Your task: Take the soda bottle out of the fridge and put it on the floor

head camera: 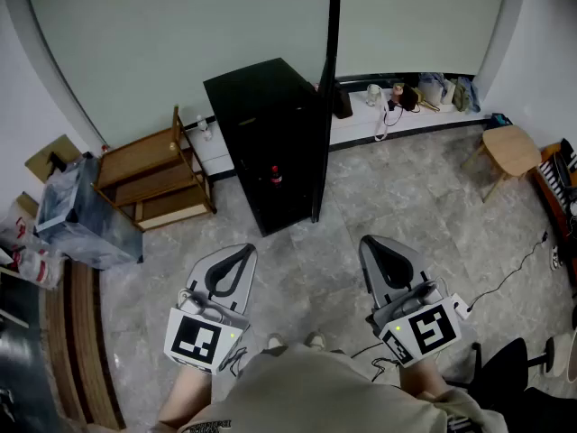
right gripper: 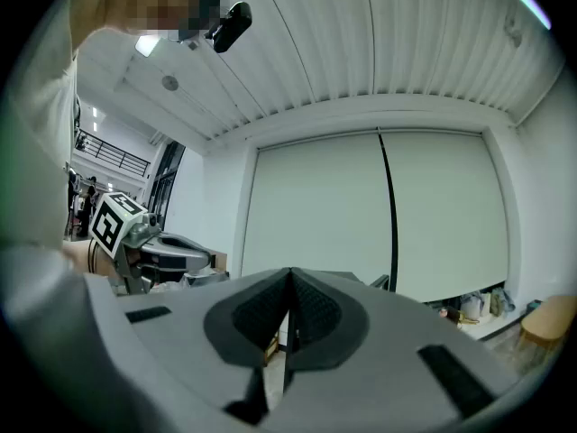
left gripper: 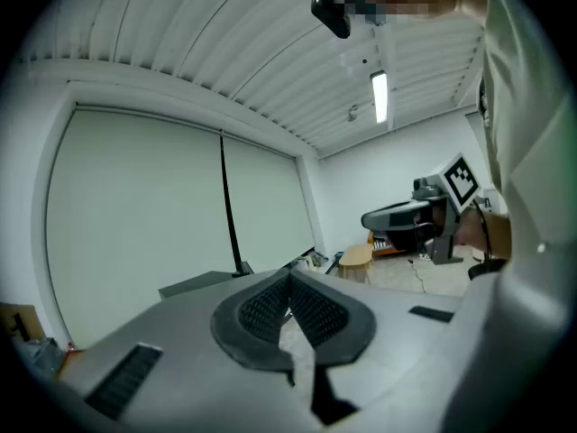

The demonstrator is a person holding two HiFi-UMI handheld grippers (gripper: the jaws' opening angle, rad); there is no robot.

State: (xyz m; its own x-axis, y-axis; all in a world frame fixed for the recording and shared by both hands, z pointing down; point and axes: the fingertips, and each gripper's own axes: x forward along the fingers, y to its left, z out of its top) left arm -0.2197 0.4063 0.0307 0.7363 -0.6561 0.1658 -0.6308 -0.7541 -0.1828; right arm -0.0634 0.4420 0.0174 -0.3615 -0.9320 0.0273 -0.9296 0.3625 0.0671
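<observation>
left tongs [head camera: 245,252]: shut, both tips pressed together, nothing between them, touching nothing, held in the air above the floor [head camera: 315,233]
right tongs [head camera: 370,241]: shut too, tips together, nothing inside, touching nothing, held in the air next to the left tongs with a gap between the two
way the tongs point: both forward, toward the fridge [head camera: 261,93]
fridge: black and tall, standing by the wall, fridge door [head camera: 317,142] swung open on the right side
soda bottle [head camera: 276,177]: inside the open fridge, down low, dark with a bit of red on it
soda bottle and tongs: well apart, with bare floor in between; bottle ahead of both tongs, a little closer to the left tongs, almost in the middle between the two tips
way the soda bottle stands: straight up, long side going up and down, top end up, not tipped over
soda bottle and floor: not on the floor, resting inside the fridge
beside the fridge: wooden shelf [head camera: 149,179] on the left, small wooden stool [head camera: 509,147] far off on the right
floor: grey stone tiles
</observation>
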